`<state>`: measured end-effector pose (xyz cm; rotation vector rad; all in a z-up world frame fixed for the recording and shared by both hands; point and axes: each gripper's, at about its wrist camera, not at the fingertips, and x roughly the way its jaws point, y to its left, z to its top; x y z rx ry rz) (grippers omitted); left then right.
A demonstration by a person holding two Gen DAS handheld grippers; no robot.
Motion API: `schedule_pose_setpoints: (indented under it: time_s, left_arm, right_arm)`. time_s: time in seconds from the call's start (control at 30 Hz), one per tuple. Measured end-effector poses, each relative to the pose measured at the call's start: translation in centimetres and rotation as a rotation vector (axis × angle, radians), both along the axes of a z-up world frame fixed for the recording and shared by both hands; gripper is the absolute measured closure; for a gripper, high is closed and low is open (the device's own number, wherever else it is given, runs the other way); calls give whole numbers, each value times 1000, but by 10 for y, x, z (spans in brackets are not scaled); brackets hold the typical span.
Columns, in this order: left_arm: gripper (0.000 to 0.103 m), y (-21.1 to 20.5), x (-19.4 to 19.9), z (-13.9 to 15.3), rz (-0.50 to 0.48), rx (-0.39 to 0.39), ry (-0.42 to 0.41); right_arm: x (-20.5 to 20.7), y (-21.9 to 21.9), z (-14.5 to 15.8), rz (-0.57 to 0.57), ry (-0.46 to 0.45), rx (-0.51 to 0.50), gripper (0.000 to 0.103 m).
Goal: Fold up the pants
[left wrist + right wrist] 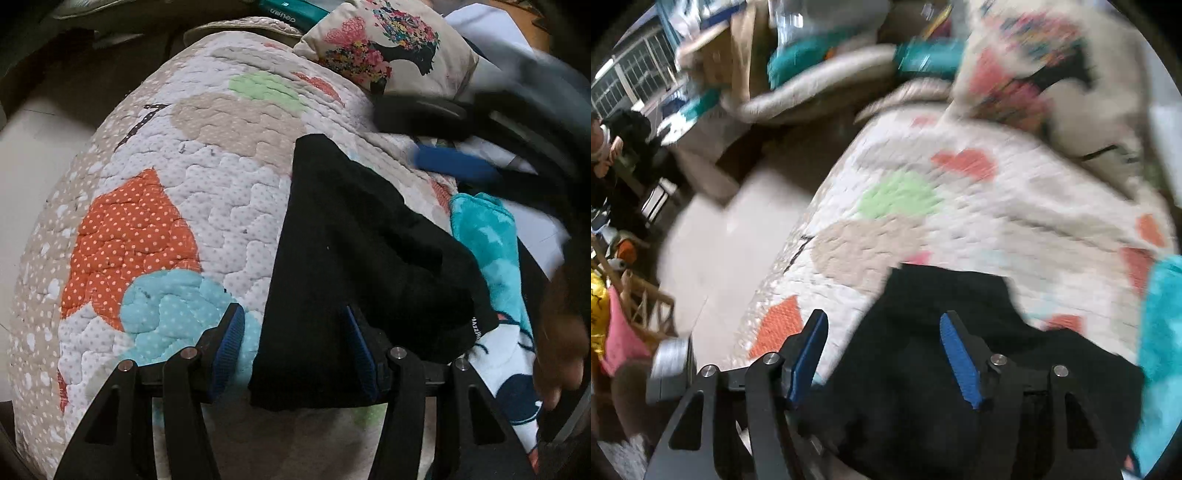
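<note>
The black pants lie folded in a narrow bundle on the patterned quilt. My left gripper is open, its blue-padded fingers standing either side of the pants' near end, not closed on it. The right gripper shows blurred at the upper right of the left wrist view, above the quilt. In the right wrist view the pants lie below my right gripper, which is open with the fabric between and under its fingers. This view is motion-blurred.
A turquoise printed towel lies right of the pants. A floral cushion sits at the quilt's far end. The floor and clutter, a wooden frame and a seated person are left of the bed.
</note>
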<state>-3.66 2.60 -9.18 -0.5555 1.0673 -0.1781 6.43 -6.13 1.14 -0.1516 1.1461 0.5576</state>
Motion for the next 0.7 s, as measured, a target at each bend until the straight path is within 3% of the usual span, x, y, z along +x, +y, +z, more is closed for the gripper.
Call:
schedule_pose_setpoints:
  time_s: [0.03, 0.07, 0.1, 0.17, 0.2, 0.23, 0.3, 0.43, 0.53, 0.7]
  left_arm:
    - [63, 0, 0, -1, 3, 5, 5]
    - [84, 0, 1, -3, -5, -3, 20]
    - [89, 1, 3, -7, -7, -29, 41]
    - [91, 3, 3, -8, 12, -55, 51]
    - [92, 3, 3, -7, 14, -54, 53]
    - [92, 4, 2, -6, 20, -55, 55]
    - [92, 7, 1, -5, 34, -63, 68]
    - [93, 22, -4, -2, 65, -94, 75]
    - [93, 41, -9, 5, 113, -53, 52]
    - [92, 85, -16, 3, 235, -54, 80]
  right_arm:
    - [11, 14, -13, 3, 33, -46, 45]
    - [17, 27, -25, 6, 55, -101, 55]
    - [22, 33, -35, 4, 70, -148, 64]
    - [45, 41, -63, -37, 117, -293, 69]
    - [49, 41, -70, -58, 137, -300, 71]
    - [51, 40, -71, -80, 149, -279, 73]
    - [50, 41, -66, -72, 149, -255, 89]
    - [43, 50, -50, -45, 112, -200, 92]
    - [43, 64, -43, -32, 96, -173, 92]
    - [44, 104, -34, 22, 95, -121, 92]
